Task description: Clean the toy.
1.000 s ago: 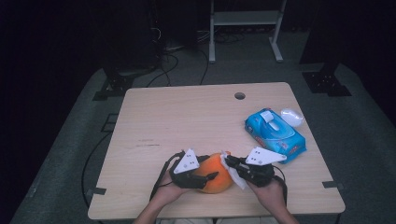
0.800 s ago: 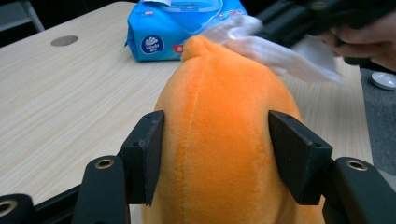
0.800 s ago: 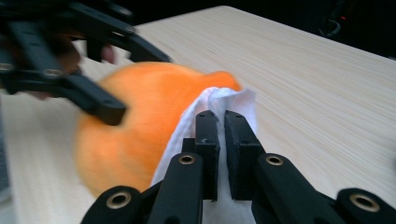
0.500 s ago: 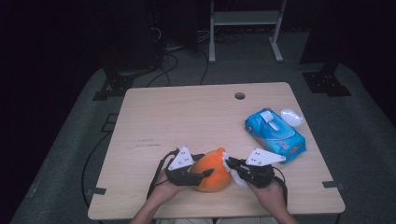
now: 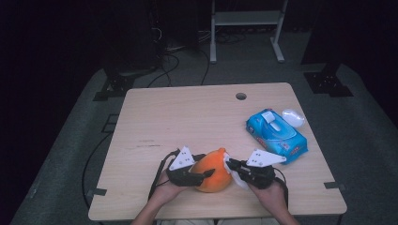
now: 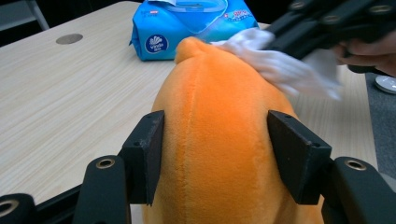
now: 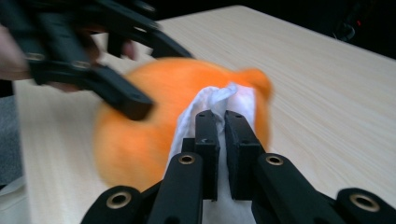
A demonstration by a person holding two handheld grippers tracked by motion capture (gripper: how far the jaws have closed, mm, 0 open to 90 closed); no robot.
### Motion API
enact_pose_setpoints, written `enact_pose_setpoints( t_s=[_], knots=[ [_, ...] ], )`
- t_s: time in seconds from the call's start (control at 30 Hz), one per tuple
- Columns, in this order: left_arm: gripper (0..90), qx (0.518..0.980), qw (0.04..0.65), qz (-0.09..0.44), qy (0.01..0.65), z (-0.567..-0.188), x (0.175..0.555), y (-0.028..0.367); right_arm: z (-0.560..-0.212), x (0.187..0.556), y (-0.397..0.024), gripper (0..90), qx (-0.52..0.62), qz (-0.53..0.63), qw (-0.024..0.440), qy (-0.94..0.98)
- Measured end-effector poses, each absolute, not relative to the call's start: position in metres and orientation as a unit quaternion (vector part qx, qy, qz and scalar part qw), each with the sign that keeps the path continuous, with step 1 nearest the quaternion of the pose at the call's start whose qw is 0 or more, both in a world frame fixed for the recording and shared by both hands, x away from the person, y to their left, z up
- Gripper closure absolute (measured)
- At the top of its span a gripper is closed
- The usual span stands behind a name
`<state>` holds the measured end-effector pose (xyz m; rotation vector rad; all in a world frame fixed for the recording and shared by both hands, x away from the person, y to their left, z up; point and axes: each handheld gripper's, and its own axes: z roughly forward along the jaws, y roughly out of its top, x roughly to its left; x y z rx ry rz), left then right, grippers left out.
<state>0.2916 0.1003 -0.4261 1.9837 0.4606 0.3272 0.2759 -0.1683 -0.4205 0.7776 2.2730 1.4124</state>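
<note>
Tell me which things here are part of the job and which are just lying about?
In use: round orange plush toy, clamped by the left gripper; crumpled white wipe, pinched in the right gripper against it.
Lying about: blue plastic pack of wipes; small white oval lid.

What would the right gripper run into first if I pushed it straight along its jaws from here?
The orange plush toy. The right gripper, shut on a white wipe, points right at it, the wipe already lying against its surface. The left gripper clamps the toy from the other side.
</note>
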Motion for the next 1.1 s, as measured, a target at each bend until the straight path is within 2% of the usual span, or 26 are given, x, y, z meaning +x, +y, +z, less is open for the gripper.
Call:
enact_pose_setpoints(
  t_s=[0.13, 0.33, 0.5, 0.73, 0.8, 0.87, 1.0, 1.1],
  knots=[
    [39.6, 0.830, 0.511, 0.144, 0.170, -0.426, 0.284, 0.090, -0.414, 0.276, -0.174, 83.7, 0.288, 0.492, 0.193, 0.799],
    [39.6, 0.840, 0.501, 0.160, 0.134, -0.425, 0.272, 0.074, -0.401, 0.266, -0.162, 83.6, 0.246, 0.510, 0.205, 0.798],
    [39.6, 0.838, 0.505, 0.155, 0.136, -0.426, 0.272, 0.073, -0.408, 0.277, -0.180, 83.7, 0.289, 0.505, 0.201, 0.788],
    [38.8, 0.838, 0.508, 0.151, 0.130, -0.426, 0.270, 0.071, -0.402, 0.267, -0.163, 83.6, 0.251, 0.501, 0.211, 0.801],
    [38.4, 0.836, 0.512, 0.144, 0.132, -0.425, 0.272, 0.072, -0.405, 0.272, -0.169, 83.7, 0.265, 0.505, 0.199, 0.797],
    [33.5, 0.833, 0.519, 0.131, 0.140, -0.423, 0.274, 0.074, -0.406, 0.272, -0.173, 83.7, 0.270, 0.501, 0.198, 0.798],
    [16.3, 0.829, 0.517, 0.103, 0.187, -0.423, 0.283, 0.084, -0.405, 0.272, -0.174, 83.7, 0.271, 0.486, 0.211, 0.803],
    [12.1, 0.833, 0.506, 0.068, 0.214, -0.427, 0.290, 0.089, -0.407, 0.277, -0.181, 83.7, 0.290, 0.486, 0.200, 0.800]
  ],
)
